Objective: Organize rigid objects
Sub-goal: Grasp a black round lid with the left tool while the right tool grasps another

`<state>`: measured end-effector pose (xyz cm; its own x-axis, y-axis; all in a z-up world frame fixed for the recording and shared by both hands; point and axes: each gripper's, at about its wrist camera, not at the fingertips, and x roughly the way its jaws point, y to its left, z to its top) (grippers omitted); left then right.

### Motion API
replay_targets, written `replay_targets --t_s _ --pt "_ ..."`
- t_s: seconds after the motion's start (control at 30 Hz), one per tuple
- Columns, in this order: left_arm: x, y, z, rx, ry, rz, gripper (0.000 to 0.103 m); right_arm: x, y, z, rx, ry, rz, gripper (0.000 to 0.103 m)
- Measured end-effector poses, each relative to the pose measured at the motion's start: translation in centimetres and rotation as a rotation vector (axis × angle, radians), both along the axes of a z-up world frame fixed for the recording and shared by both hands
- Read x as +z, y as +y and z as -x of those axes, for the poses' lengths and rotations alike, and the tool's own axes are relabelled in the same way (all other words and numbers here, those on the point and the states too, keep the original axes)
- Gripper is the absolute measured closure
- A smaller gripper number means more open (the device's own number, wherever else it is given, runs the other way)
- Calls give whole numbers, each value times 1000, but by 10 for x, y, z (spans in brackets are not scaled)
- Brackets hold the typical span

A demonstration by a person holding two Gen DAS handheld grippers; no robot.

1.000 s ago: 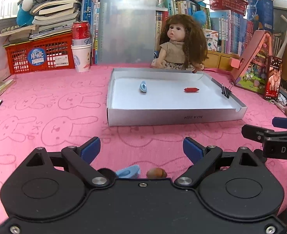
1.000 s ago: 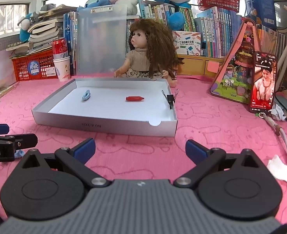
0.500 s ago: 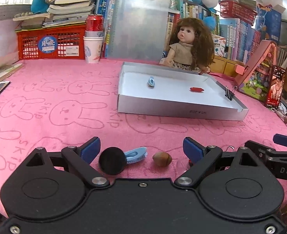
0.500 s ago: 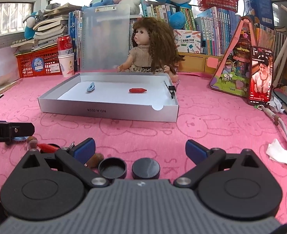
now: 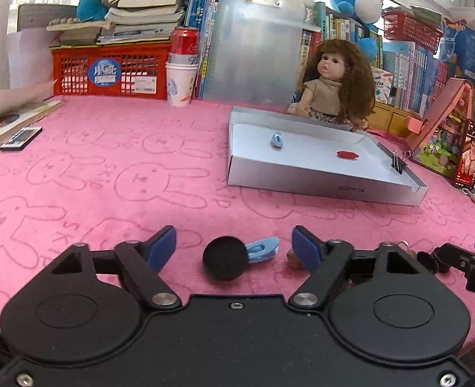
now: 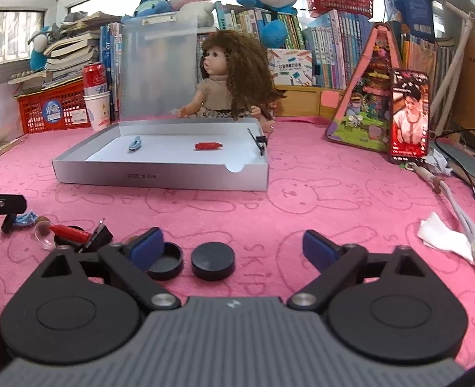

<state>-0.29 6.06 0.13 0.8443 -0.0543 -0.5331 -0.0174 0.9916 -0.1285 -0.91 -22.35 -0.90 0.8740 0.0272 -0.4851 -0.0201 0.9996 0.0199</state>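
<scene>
Right wrist: two black caps (image 6: 212, 265), one tray (image 6: 160, 179).

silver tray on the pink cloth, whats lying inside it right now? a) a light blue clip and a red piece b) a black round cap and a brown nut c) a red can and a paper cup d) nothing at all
a: inside the silver tray lie a light blue clip and a red piece; a black binder clip sits on its right wall.
</scene>
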Motion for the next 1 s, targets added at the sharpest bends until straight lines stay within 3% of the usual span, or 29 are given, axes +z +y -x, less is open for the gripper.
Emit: replay_targets --t_s 0.23,0.53,0.77,0.83,0.87,1.0 --pt "-5 5 3 8 31 -2 55 -4 1 -1 8 27 26 32" --pt "-12 -1 1 -2 45 -37 57 -9 12 -3 39 47 67 46" --pt "-11 -1 -2 -2 50 -34 58 -11 12 -4 47 54 59 49" --pt "-12 -1 -2 -5 50 -36 63 -11 12 -5 49 56 56 50" --pt "-12 -1 -2 -1 48 -37 71 -10 12 -5 52 56 58 52" --pt "-12 2 -1 9 50 -24 73 -9 13 -6 62 57 61 59"
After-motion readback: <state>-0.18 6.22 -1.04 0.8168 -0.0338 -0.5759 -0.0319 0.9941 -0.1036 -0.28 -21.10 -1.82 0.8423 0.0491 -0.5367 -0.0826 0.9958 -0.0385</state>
